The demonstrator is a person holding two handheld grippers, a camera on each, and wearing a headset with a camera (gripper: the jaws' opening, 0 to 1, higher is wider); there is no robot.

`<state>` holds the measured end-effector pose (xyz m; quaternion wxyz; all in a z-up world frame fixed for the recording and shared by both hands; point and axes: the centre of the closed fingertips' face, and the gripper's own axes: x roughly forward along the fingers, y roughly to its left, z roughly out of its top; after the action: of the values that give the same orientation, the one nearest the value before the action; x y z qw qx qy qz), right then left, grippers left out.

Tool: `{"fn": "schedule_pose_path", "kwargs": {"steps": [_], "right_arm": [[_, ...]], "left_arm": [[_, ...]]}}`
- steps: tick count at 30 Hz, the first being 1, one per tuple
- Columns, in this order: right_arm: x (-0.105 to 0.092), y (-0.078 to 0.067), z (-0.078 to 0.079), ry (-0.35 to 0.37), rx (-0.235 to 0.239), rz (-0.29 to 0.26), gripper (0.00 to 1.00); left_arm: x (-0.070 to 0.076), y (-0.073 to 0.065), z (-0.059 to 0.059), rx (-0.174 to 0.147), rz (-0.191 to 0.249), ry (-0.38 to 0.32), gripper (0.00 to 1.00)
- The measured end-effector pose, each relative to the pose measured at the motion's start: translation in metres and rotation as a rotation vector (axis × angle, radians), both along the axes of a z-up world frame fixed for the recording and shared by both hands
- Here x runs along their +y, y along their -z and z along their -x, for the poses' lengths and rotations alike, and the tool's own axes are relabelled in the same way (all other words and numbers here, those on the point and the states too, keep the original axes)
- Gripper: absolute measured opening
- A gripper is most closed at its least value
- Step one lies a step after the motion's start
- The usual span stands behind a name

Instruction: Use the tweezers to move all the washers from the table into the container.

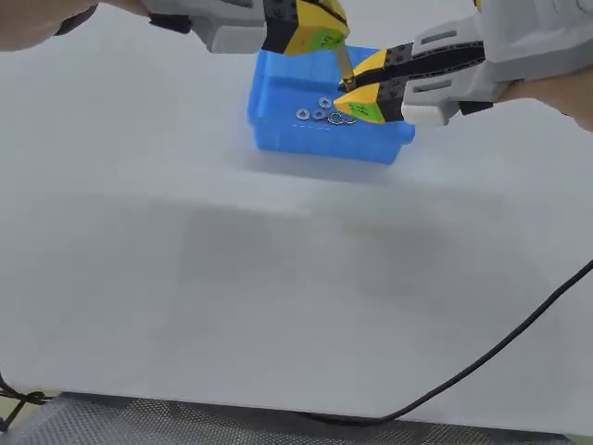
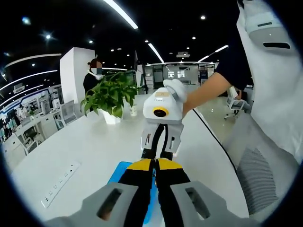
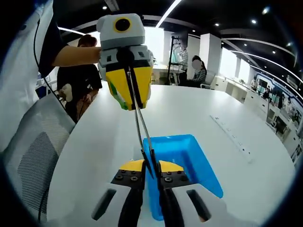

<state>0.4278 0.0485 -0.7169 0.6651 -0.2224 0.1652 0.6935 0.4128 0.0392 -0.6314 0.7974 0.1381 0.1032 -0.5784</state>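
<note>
A blue container (image 1: 315, 146) stands on the white table at the far centre, with several metal washers (image 1: 324, 113) lying in it. My left gripper (image 1: 329, 37) comes in from the upper left, shut on the rear end of thin metal tweezers (image 1: 344, 63) that point down into the container. My right gripper (image 1: 357, 93) reaches in from the right, its yellow-tipped jaws closed on the tweezers' arms just above the washers. In the right gripper view the tweezers (image 3: 141, 127) run from the left gripper (image 3: 129, 92) down between my right gripper's (image 3: 151, 172) jaws, over the container (image 3: 189, 161).
A black cable (image 1: 500, 348) trails across the table's near right corner. The table's near edge (image 1: 278, 408) meets a mesh chair seat (image 1: 185, 425). A power strip (image 3: 232, 135) lies on the table. A potted plant (image 2: 111, 94) and people are in the background.
</note>
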Motion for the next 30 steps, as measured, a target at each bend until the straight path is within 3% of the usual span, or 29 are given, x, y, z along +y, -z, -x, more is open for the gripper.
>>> {"fn": "schedule_pose_path", "kwargs": {"steps": [2, 7, 13, 17, 21, 25, 30], "right_arm": [[-0.002, -0.004, 0.014, -0.018, -0.006, 0.013, 0.1], [-0.011, -0.007, 0.026, -0.041, -0.039, 0.042, 0.08], [-0.021, 0.0, 0.045, -0.062, -0.042, 0.099, 0.07], [-0.027, 0.002, 0.051, -0.073, -0.069, 0.14, 0.07], [-0.031, 0.004, 0.058, -0.071, -0.071, 0.158, 0.07], [-0.036, 0.01, 0.061, -0.072, -0.066, 0.185, 0.07], [-0.037, 0.019, 0.065, -0.074, -0.062, 0.212, 0.07]], "left_arm": [[0.0, -0.002, 0.008, -0.002, -0.003, 0.01, 0.06], [0.002, 0.0, 0.026, 0.005, -0.017, 0.014, 0.06], [0.001, 0.011, 0.044, 0.023, -0.033, 0.005, 0.06], [-0.002, 0.018, 0.054, 0.018, -0.05, -0.002, 0.06], [-0.003, 0.023, 0.058, 0.039, -0.022, -0.024, 0.06], [-0.001, 0.039, 0.062, 0.048, -0.051, -0.035, 0.06], [0.003, 0.053, 0.062, 0.079, -0.051, -0.038, 0.06]]}}
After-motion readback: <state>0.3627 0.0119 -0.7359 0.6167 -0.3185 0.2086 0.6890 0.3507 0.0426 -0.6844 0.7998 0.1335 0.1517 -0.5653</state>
